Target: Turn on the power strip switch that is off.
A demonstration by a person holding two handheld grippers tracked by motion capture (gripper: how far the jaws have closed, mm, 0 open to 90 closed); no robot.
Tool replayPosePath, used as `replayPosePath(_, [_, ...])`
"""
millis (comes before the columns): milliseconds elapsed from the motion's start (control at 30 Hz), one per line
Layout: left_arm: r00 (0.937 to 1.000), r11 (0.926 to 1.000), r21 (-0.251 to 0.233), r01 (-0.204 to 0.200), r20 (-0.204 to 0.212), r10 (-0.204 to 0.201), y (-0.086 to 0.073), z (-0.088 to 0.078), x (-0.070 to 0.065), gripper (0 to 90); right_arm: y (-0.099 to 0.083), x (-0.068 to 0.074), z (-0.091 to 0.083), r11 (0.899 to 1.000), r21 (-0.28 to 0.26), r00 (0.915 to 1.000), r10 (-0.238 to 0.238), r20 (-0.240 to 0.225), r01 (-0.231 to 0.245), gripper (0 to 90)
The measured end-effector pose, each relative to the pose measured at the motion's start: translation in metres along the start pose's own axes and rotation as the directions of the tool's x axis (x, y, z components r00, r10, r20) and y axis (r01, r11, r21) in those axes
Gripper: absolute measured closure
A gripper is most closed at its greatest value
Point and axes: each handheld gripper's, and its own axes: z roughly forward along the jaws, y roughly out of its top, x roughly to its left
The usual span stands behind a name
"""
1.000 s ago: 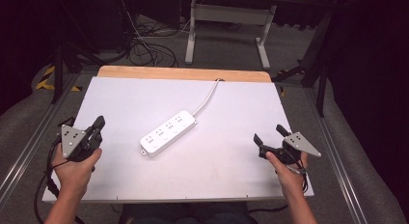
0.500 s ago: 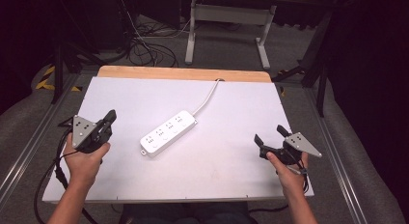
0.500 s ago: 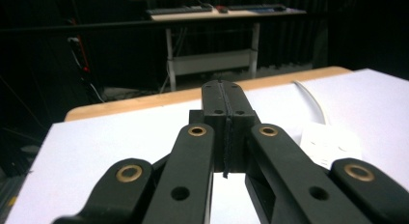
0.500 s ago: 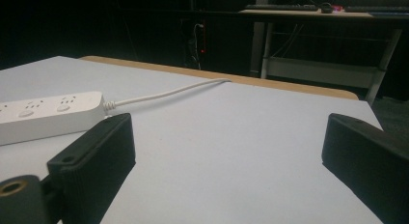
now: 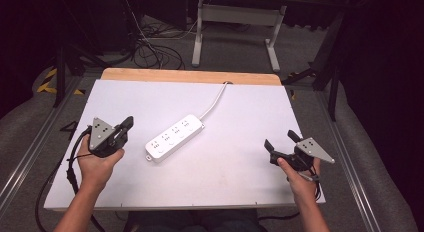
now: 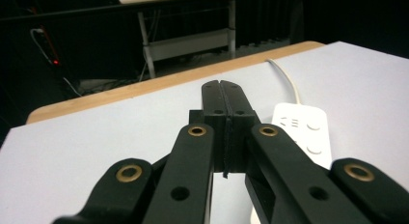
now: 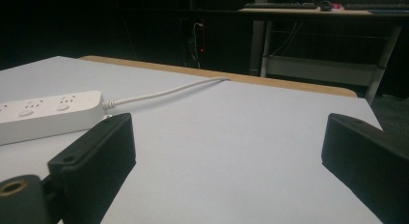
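High view: white power strip (image 5: 175,138) lies flat mid-table (image 5: 240,192), slanted, its cord (image 5: 216,98) running off toward 12 o'clock. Left tool (image 5: 128,124) at 9 o'clock of the strip, near but apart, jaws pressed together, empty. Right tool (image 5: 280,140) at 4 o'clock, well apart from the strip, jaws wide apart, empty.

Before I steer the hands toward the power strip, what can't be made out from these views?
- Cord end: high view, it drops over the table's far wooden edge; plug hidden.
- Power strip: left gripper view, near part hidden behind the shut left gripper.
- Power strip, right gripper view: cut off by the left edge.
- Switch marks: high view, too small.
- Right gripper: open, empty.
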Motion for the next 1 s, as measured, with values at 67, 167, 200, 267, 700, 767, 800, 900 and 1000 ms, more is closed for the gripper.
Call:
replayPosePath(67, [1.0000, 1.0000, 0.002, 0.005, 0.003, -0.005, 0.000, 0.001, -0.001, 90.0, 0.000, 0.000, -0.001, 1.000, -0.001, 1.0000, -0.001, 0.002, 0.001, 5.7])
replayPosePath(167, [0.9998, 0.9997, 0.026, -0.002, 0.022, 0.001, 0.002, 0.005, -0.003, 90.0, 0.000, -0.001, -0.002, 1.000, -0.003, 1.0000, -0.002, 0.005, 0.002, 5.8])
replayPosePath(200, [0.9990, 0.9986, 0.052, -0.012, 0.043, 0.010, 0.003, 0.008, -0.006, 90.0, 0.000, -0.001, -0.002, 1.000, -0.002, 1.0000, 0.003, 0.007, -0.003, 5.8])
replayPosePath(267, [0.9984, 0.9977, 0.066, -0.015, 0.055, 0.011, 0.004, 0.010, -0.008, 90.0, 0.000, -0.001, -0.003, 1.000, -0.004, 1.0000, 0.003, 0.008, -0.003, 5.8])
replayPosePath(700, [0.9800, 0.9721, 0.202, -0.120, 0.181, 0.083, 0.007, 0.048, -0.038, 90.0, -0.001, -0.003, -0.005, 1.000, -0.005, 0.9999, 0.004, 0.014, -0.004, 5.8])
replayPosePath(767, [0.9773, 0.9668, 0.222, -0.128, 0.194, 0.085, 0.006, 0.054, -0.041, 90.0, -0.001, -0.002, -0.004, 1.000, -0.003, 0.9999, 0.008, 0.013, -0.008, 5.9])
replayPosePath(800, [0.9758, 0.9631, 0.236, -0.130, 0.203, 0.082, 0.006, 0.057, -0.043, 90.0, -0.001, -0.002, -0.004, 1.000, -0.003, 0.9999, 0.008, 0.013, -0.008, 5.9])
replayPosePath(900, [0.9717, 0.9467, 0.286, -0.147, 0.221, 0.084, 0.004, 0.065, -0.049, 90.0, -0.001, -0.003, -0.004, 1.000, -0.002, 0.9999, 0.005, 0.012, -0.005, 5.9])
replayPosePath(1000, [0.9663, 0.9307, 0.329, -0.160, 0.245, 0.080, 0.003, 0.072, -0.051, 90.0, -0.001, -0.003, -0.004, 1.000, -0.001, 0.9999, 0.003, 0.012, -0.003, 5.9])
